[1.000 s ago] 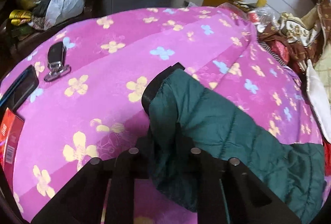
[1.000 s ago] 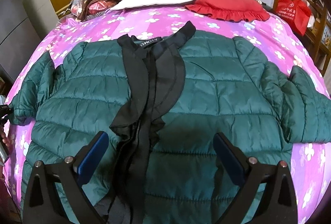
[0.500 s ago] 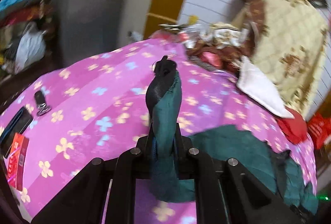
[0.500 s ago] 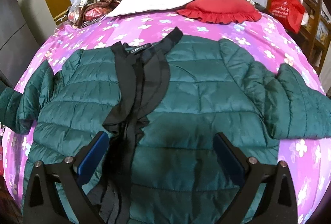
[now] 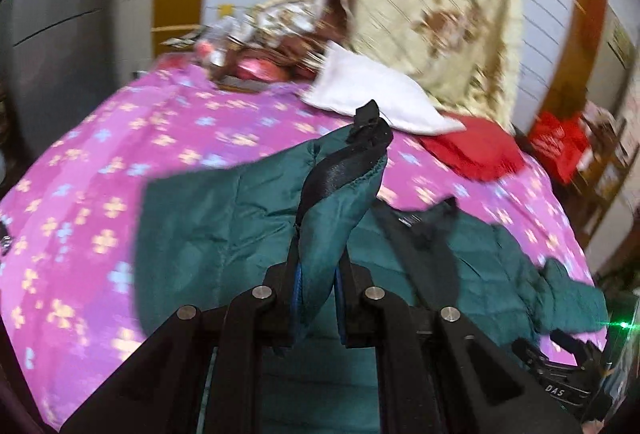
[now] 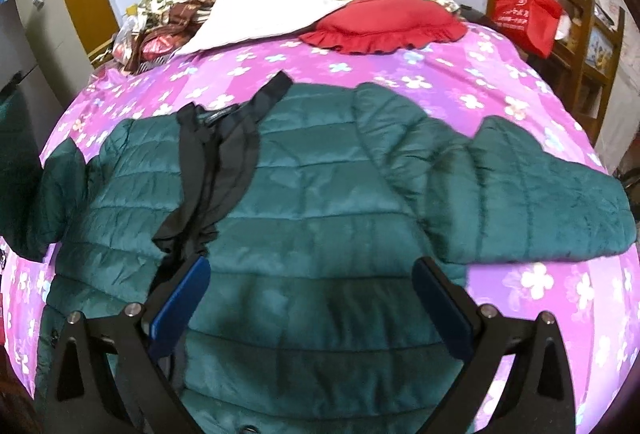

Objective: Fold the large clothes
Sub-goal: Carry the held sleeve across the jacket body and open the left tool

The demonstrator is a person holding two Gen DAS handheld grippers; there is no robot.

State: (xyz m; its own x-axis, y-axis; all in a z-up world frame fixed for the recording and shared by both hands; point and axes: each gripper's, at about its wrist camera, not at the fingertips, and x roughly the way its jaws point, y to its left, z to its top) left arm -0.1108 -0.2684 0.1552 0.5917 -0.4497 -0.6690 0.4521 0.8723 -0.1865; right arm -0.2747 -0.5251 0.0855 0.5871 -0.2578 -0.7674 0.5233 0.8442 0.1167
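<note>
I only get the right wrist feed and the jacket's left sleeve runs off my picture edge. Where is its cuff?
Observer: The left claw is shut on the sleeve cuff, lifted above the green jacket.
Operator: Which part sticks out past the claw?
Observer: The cuff's black trim points up toward the white pillow.
Operator: Is my claw visible from there?
Observer: No; a dark rig lettered DAS shows bottom right, but not the right claw, which is open in your view.

We see a bed (image 6: pixel 460 81) w/ pink flowered sheet. On it: green quilted jacket (image 6: pixel 320 193) spread flat across the middle, red frilled cushion (image 6: pixel 384 23) & white pillow (image 6: pixel 260 17) at far end.
</note>
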